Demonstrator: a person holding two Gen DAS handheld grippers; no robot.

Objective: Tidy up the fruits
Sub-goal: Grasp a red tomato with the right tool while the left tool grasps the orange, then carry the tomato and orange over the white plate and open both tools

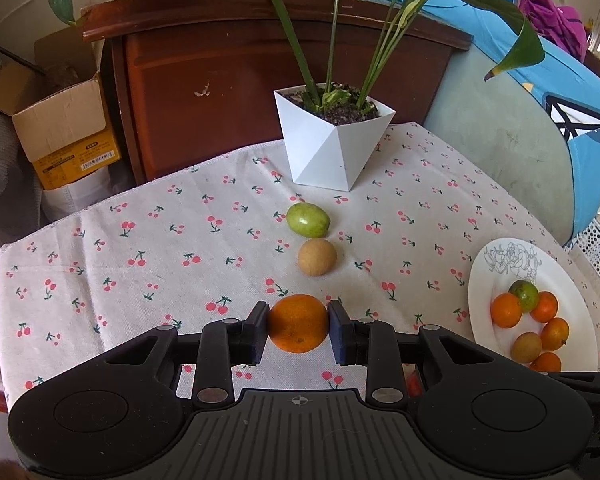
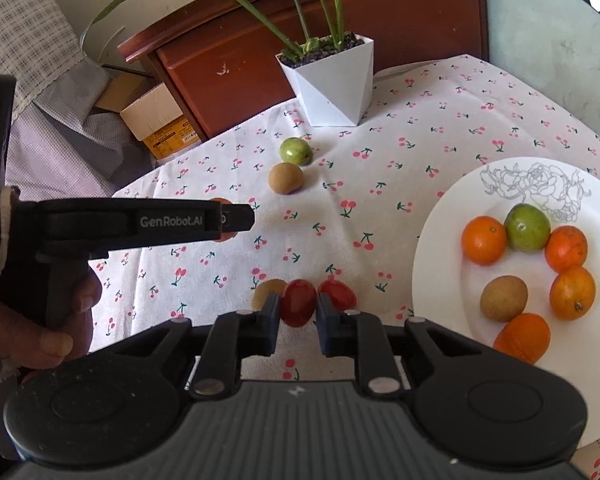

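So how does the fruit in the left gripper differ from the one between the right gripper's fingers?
The left gripper is shut on an orange, round and bright orange. The red fruit at the right gripper is smaller, oval and glossy red. Both pads touch the orange; the red fruit touches the left pad, with a slight gap at the right, so its grip is unclear. Both are near the cherry-print cloth, off the white plate.

Matt woven tablecloth (image 1: 204,248) (cherry print), glossy white plate (image 2: 456,200), pitted-skinned orange (image 1: 298,322).
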